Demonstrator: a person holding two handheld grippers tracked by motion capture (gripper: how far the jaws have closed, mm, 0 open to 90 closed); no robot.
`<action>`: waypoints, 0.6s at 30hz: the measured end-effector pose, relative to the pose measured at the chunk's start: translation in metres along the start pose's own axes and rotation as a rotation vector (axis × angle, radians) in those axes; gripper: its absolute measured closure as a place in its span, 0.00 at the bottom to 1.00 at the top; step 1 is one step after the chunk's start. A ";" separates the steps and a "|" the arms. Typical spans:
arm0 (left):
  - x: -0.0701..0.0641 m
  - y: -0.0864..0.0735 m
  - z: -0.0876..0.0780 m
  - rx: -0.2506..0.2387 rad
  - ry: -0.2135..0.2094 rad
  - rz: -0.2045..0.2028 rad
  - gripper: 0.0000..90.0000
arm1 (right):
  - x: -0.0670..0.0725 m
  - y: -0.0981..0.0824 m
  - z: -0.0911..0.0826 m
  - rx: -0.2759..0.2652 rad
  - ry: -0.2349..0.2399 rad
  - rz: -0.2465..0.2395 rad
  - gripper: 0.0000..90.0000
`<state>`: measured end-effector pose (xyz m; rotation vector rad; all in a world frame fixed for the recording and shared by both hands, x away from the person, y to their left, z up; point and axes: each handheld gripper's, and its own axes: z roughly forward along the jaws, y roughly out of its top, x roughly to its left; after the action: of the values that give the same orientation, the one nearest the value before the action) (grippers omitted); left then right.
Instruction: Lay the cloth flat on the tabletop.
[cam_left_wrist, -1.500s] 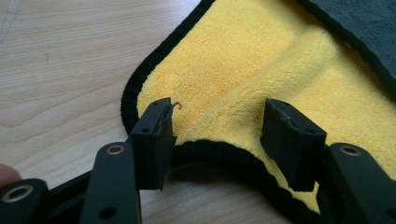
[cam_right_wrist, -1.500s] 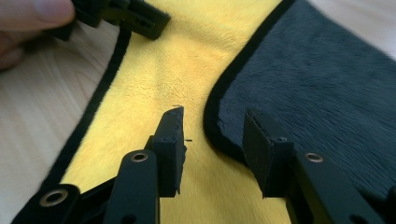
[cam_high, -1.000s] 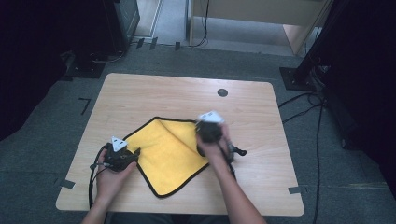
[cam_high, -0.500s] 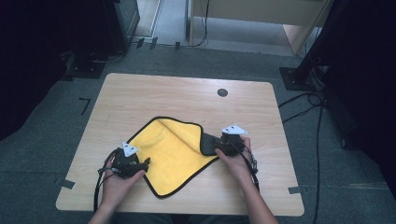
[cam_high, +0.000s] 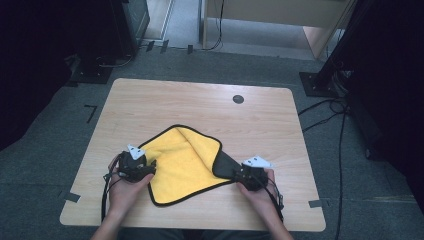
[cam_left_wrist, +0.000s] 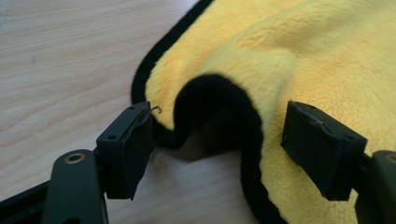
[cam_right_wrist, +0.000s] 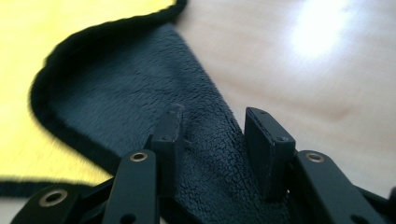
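Note:
A yellow cloth (cam_high: 185, 160) with black trim lies on the wooden table (cam_high: 200, 100), its right corner turned over to show the dark grey underside (cam_right_wrist: 116, 84). My right gripper (cam_high: 236, 173) sits at that corner, its jaws (cam_right_wrist: 212, 126) closed in on the dark plush between them. At the cloth's left edge my left gripper (cam_high: 150, 167) stands open. In the left gripper view a raised hump of the black-trimmed edge (cam_left_wrist: 219, 93) lies between its spread jaws (cam_left_wrist: 217, 140), which do not touch it.
A round dark grommet (cam_high: 238, 99) sits in the table near the far edge. Bare wood runs behind and to both sides of the cloth. Cables (cam_high: 325, 107) and dark stands line the floor around the table.
My right gripper has carried the cloth's corner from the middle out to the right and down to the table, unfolding it. The left gripper has shifted slightly toward the near edge.

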<state>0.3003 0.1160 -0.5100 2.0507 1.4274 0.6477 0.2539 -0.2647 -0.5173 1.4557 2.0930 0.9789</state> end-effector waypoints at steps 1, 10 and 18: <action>0.002 0.002 0.002 -0.005 0.007 0.000 0.28 | 0.000 0.000 0.000 0.000 0.000 0.000 0.66; 0.008 0.006 0.010 -0.045 0.073 0.001 0.29 | 0.060 -0.021 -0.027 0.069 0.117 -0.102 0.62; 0.020 -0.002 0.009 -0.054 -0.006 -0.078 0.30 | 0.040 0.026 -0.019 -0.035 0.128 -0.035 0.63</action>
<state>0.3107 0.1338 -0.5162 1.9442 1.4631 0.6396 0.2430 -0.2281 -0.4832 1.3674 2.1712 1.1171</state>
